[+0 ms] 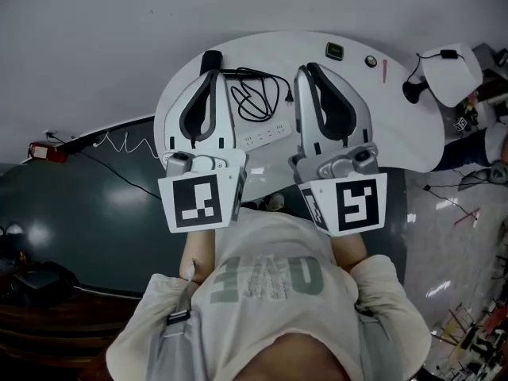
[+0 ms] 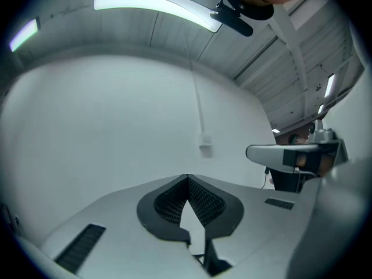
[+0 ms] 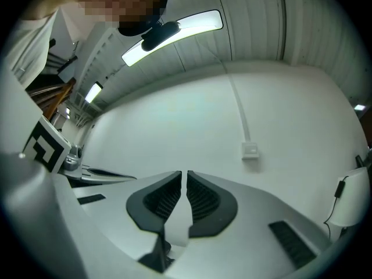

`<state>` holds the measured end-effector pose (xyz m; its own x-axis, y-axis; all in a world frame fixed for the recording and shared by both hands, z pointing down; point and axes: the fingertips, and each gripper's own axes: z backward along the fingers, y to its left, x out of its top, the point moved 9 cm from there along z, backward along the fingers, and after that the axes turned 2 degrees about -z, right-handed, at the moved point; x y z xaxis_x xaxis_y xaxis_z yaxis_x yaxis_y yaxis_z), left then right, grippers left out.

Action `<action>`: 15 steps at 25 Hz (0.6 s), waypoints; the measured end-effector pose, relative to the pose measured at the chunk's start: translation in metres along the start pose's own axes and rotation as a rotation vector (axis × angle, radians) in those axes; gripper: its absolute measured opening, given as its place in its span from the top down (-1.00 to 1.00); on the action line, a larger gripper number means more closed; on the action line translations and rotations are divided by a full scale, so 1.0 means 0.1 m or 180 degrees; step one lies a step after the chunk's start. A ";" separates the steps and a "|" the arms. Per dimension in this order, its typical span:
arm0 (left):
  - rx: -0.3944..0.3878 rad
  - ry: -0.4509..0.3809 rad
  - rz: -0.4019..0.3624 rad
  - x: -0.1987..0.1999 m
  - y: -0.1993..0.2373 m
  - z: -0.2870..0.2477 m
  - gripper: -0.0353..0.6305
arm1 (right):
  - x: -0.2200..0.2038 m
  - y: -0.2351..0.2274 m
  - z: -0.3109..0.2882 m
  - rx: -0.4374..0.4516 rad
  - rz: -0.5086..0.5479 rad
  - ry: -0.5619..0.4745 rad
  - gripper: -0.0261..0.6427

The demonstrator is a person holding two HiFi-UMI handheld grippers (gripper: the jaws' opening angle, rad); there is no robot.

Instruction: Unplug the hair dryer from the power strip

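Observation:
In the head view a white power strip [image 1: 264, 136] lies on the round white table [image 1: 405, 133], between my two raised grippers. A black cable [image 1: 258, 98] is coiled just beyond it. A black body [image 1: 210, 58] at the table's far left, probably the hair dryer, is mostly hidden behind my left gripper [image 1: 209, 74]. Both gripper views look at a bare wall, high above the table. The left gripper [image 2: 187, 177] is shut with nothing in it. The right gripper [image 1: 305, 70] [image 3: 182, 173] has its jaws all but together, a thin slit at the tips, and holds nothing.
A small device with a green light [image 1: 334, 51], a round knob [image 1: 371, 61] and a red pen [image 1: 384, 70] sit at the table's far side. A white lamp-like unit [image 1: 451, 74] with a black lead stands at the right. A cable duct and box [image 2: 204, 139] run down the wall.

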<state>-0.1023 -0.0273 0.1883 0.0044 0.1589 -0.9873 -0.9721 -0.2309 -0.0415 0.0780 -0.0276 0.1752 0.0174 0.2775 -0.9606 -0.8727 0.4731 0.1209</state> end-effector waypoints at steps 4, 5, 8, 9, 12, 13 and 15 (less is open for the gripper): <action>0.0075 -0.0039 0.0020 -0.02 -0.01 0.04 0.85 | -0.15 -0.02 0.07 -0.0054 -0.0077 0.0177 0.81; 0.0076 -0.0050 0.0014 -0.02 -0.01 0.04 0.85 | -0.17 -0.03 0.08 -0.0057 -0.0106 0.0203 0.81; 0.0047 -0.0077 0.0012 -0.01 -0.05 0.04 0.85 | -0.19 -0.06 0.08 -0.0071 -0.0173 0.0235 0.85; 0.0037 -0.0076 0.0007 -0.01 -0.06 0.05 0.85 | -0.19 -0.07 0.08 -0.0069 -0.0183 0.0245 0.85; 0.0027 -0.0052 -0.0015 -0.03 -0.08 0.04 0.85 | -0.20 -0.09 0.07 -0.0089 -0.0159 0.0277 0.85; 0.0027 -0.0048 -0.0013 -0.03 -0.09 0.04 0.85 | -0.21 -0.10 0.07 -0.0093 -0.0133 0.0292 0.85; 0.0025 -0.0049 -0.0010 -0.02 -0.09 0.03 0.85 | -0.22 -0.11 0.05 -0.0029 -0.0082 0.0339 0.85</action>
<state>-0.0941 -0.0224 0.1913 0.0039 0.1743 -0.9847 -0.9739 -0.2227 -0.0432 0.0898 -0.0343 0.1964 -0.0117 0.1748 -0.9845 -0.8769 0.4713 0.0941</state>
